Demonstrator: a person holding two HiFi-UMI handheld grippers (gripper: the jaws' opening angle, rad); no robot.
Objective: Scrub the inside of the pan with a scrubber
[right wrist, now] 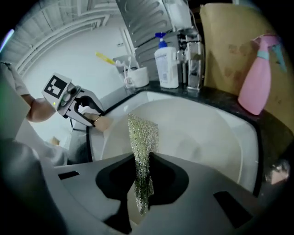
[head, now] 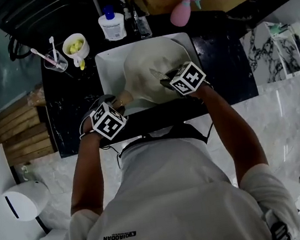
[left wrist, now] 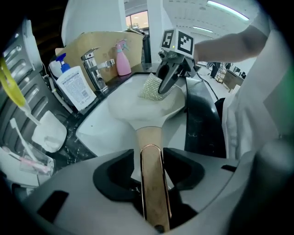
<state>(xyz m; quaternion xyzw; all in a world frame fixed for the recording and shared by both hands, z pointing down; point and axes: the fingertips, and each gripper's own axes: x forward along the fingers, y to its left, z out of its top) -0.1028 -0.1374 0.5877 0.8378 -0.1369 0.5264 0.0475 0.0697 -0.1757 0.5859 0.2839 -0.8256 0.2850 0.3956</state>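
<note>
The left gripper is clamping the tan handle of the cream pan, one jaw pressing on each side. The pan's bowl is lying straight ahead of those jaws, inside the white sink. The right gripper is pinching a metallic mesh scrubber between its closed jaws. The mesh is sticking out past the tips over the pan's inside; contact is unclear. Beyond these jaws, a pink spray bottle and a pump bottle are standing.

Black speckled countertop, pale marble floor, wooden slats, ceiling strip lights
</note>
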